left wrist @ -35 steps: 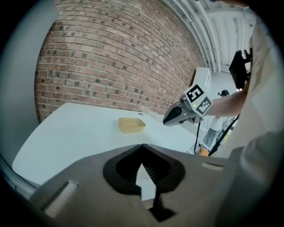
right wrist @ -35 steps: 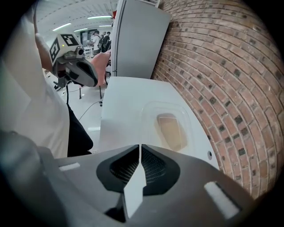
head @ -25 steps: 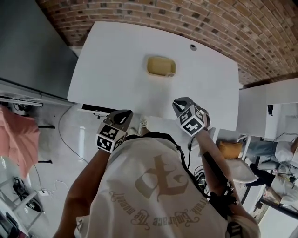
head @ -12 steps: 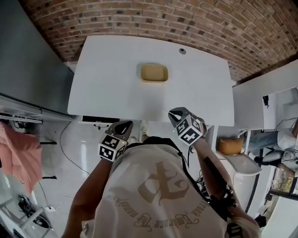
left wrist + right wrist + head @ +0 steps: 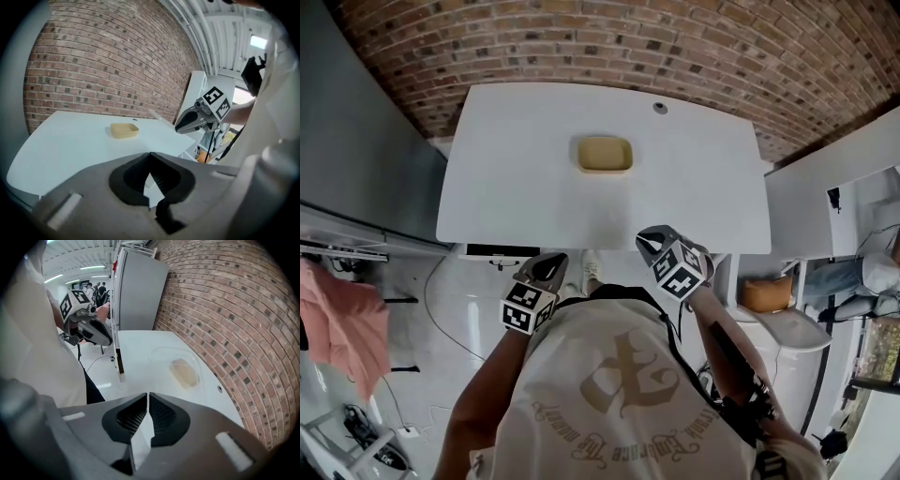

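Note:
A shallow tan tray [image 5: 604,154] lies alone toward the far side of the white table [image 5: 516,187]; it also shows in the left gripper view as the tan tray [image 5: 124,131] and in the right gripper view as the tray [image 5: 184,372]. My left gripper [image 5: 547,269] hangs just off the table's near edge, over the floor, shut with nothing between its jaws. My right gripper [image 5: 652,240] hovers at the near edge, also shut and empty. Each gripper sees the other: the right gripper [image 5: 196,120], the left gripper [image 5: 92,332]. Both are well short of the tray.
A brick wall [image 5: 675,47] runs behind the table. A tall grey cabinet [image 5: 356,141] stands at the left, a white unit [image 5: 834,178] at the right. The tabletop has a small round hole [image 5: 660,108]. Cables lie on the floor [image 5: 441,291]; pink cloth [image 5: 337,319] hangs at far left.
Both grippers have drawn back a little from the table toward the person's body. The tray looks smaller and farther in the left gripper view. Jaws stay shut.

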Demonstrator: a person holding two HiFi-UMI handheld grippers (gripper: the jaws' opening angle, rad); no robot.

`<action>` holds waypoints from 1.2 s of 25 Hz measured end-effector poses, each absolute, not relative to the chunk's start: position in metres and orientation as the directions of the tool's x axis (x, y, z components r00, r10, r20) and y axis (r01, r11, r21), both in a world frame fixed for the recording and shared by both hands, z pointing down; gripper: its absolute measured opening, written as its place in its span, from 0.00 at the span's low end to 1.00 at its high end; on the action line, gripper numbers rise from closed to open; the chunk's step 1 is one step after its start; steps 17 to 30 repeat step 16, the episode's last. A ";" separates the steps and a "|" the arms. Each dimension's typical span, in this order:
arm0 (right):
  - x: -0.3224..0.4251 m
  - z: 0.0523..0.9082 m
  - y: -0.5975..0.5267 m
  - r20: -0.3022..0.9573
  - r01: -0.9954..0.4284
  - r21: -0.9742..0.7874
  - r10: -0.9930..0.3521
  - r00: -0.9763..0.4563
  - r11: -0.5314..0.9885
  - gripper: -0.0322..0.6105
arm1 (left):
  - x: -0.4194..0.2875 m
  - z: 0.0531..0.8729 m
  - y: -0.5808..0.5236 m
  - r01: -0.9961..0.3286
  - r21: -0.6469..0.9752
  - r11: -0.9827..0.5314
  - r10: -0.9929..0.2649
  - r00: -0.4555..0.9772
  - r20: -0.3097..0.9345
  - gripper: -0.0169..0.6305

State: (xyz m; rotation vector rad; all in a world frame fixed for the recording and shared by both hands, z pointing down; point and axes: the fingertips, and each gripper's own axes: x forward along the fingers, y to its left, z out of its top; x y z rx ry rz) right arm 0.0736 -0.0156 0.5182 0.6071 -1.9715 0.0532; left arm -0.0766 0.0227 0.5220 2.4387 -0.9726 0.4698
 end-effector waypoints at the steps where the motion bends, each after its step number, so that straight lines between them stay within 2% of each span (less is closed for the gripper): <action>1: 0.075 0.519 -0.015 0.853 -0.438 0.222 -0.391 -0.346 0.871 0.09 | -0.075 0.522 0.023 -0.709 0.296 -0.641 -0.547 0.692 0.472 0.03; 30: 0.096 0.527 0.000 0.854 -0.463 0.202 -0.387 -0.348 0.863 0.09 | -0.052 0.527 0.028 -0.684 0.292 -0.668 -0.510 0.707 0.490 0.03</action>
